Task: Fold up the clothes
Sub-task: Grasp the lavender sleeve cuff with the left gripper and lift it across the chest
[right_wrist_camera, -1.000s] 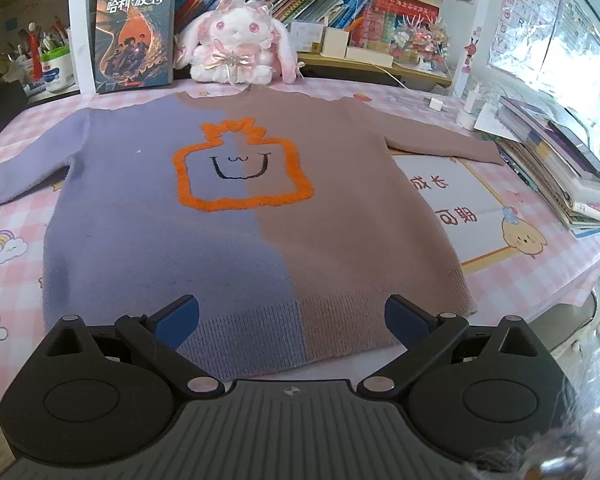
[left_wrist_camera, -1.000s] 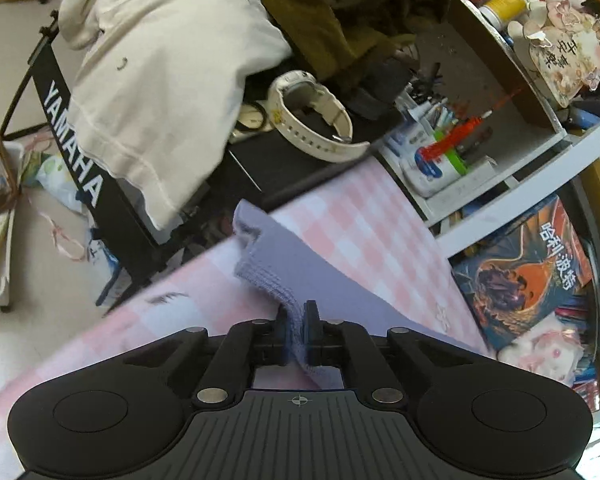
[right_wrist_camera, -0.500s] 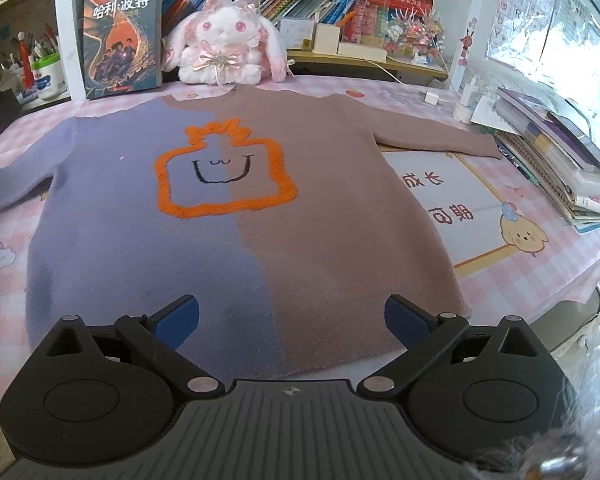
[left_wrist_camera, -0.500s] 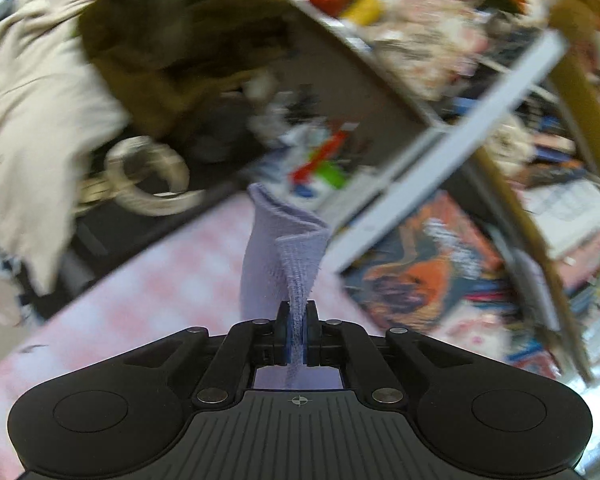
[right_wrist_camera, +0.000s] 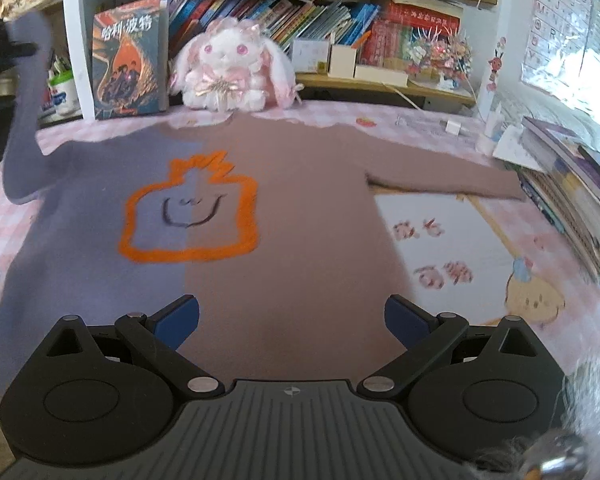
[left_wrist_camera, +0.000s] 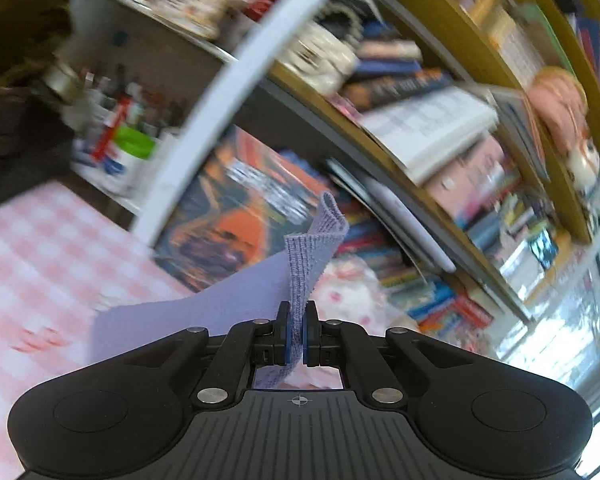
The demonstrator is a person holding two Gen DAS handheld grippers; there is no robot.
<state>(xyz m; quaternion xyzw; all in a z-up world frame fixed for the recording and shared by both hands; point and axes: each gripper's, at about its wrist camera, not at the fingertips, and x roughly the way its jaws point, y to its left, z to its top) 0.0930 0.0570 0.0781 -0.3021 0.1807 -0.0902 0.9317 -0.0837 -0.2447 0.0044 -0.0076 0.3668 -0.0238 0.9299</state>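
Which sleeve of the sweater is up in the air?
The purple sleeve, pinched in the left gripper. The brown sleeve lies flat on the table.

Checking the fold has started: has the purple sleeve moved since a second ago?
Yes. The purple sleeve has risen off the pink tablecloth, now hanging up beside the white shelf post, pinched by the left gripper.

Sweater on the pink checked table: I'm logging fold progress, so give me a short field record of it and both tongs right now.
garment: two-tone sweater, purple and brown halves, front up
purple sleeve: lifted off the table
brown sleeve: flat, stretched out sideways
left tongs: shut on the purple sleeve's ribbed cuff
right tongs: open, over the hem area, holding nothing
fold state: body not yet folded
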